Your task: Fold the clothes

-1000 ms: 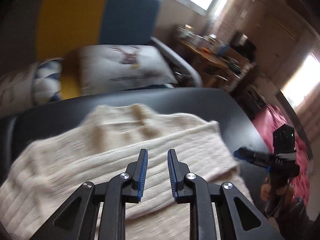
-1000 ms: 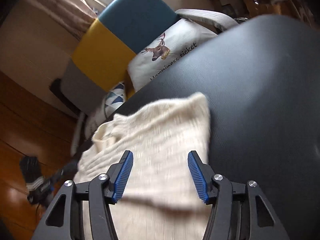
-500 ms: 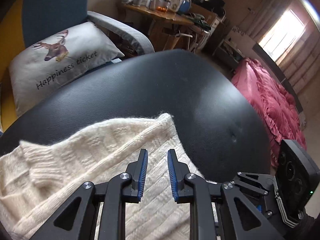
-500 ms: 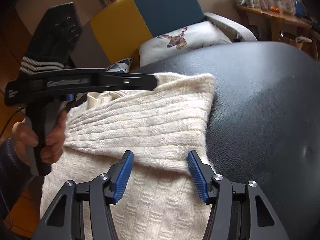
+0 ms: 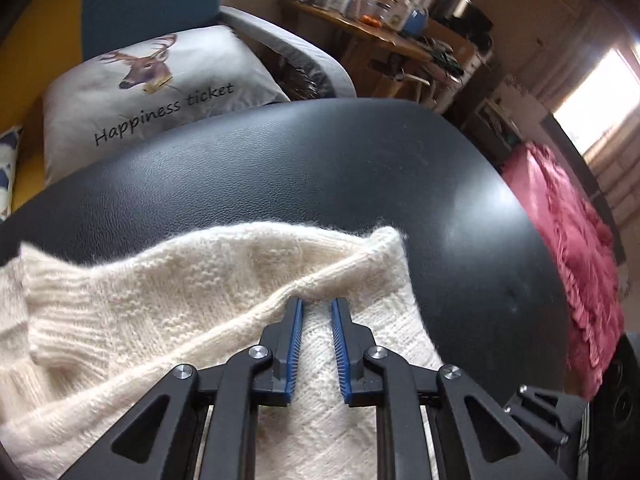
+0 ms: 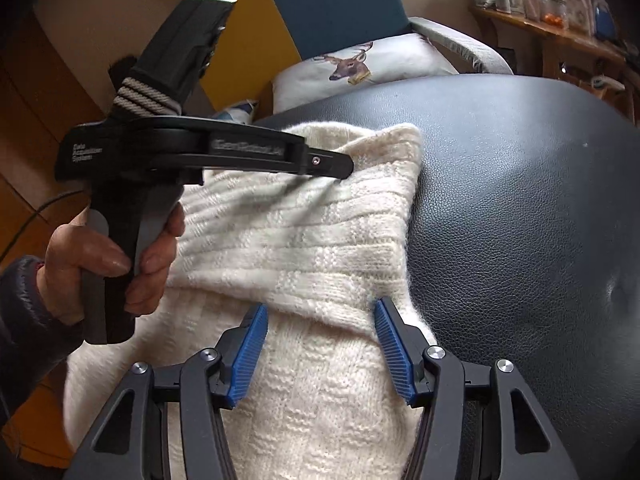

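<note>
A cream knitted sweater lies on a black leather surface, its upper part folded over the lower. My left gripper hovers low over the sweater, tips at the fold's ridge. Its jaws are closing to a narrow gap, and only the knit lying below shows between the pads. In the right wrist view a hand holds the left gripper above the sweater. My right gripper stands open, its wide blue pads straddling the folded layer's near edge without pressing it.
Behind the leather surface stands a yellow and teal armchair with a deer cushion. A cluttered wooden table is at the back right. A red bedspread lies beyond the right edge.
My left gripper has swung right and down across the sweater to the fold's ridge, and its gap has narrowed a little. The right gripper has rolled level and barely shifted.
</note>
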Available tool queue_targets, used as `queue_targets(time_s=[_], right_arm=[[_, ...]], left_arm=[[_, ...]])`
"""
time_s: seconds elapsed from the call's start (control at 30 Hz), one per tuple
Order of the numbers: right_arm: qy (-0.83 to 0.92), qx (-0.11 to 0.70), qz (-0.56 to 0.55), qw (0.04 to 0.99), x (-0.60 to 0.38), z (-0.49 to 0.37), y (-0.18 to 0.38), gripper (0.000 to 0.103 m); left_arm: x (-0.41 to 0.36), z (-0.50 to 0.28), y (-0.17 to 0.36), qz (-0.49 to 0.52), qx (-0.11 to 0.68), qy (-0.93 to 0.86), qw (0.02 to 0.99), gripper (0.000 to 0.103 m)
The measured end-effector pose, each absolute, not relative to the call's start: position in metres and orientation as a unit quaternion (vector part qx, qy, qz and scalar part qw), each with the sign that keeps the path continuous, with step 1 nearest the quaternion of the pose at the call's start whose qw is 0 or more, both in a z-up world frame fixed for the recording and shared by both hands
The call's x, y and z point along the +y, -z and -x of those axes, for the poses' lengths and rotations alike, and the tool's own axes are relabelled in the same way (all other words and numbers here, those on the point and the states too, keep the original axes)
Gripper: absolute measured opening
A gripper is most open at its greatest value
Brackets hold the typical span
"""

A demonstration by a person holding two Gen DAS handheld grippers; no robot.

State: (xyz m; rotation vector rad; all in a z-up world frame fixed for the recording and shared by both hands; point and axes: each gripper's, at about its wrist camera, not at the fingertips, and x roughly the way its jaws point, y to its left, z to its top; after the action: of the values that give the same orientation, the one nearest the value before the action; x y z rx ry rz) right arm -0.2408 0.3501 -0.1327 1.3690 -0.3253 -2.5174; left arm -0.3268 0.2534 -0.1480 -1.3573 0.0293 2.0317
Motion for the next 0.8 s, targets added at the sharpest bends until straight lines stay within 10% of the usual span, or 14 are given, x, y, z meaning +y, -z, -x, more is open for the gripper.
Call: queue_targets(time_s=[0.37,0.8], right_arm=[[0.874,-0.147,-0.452,0.098,0.342,0.217,0.113,0.060],[0.851,-0.091,-0.462,0.232,0.169,0.165,0.095,0.070]], left_arm=[[0.029,0.232,0.099,0.490,-0.219,-0.798,0.274,0.019],[-0.426,-0.018,0.159,0.370,-0.514,-0.763,-0.131,0.031]])
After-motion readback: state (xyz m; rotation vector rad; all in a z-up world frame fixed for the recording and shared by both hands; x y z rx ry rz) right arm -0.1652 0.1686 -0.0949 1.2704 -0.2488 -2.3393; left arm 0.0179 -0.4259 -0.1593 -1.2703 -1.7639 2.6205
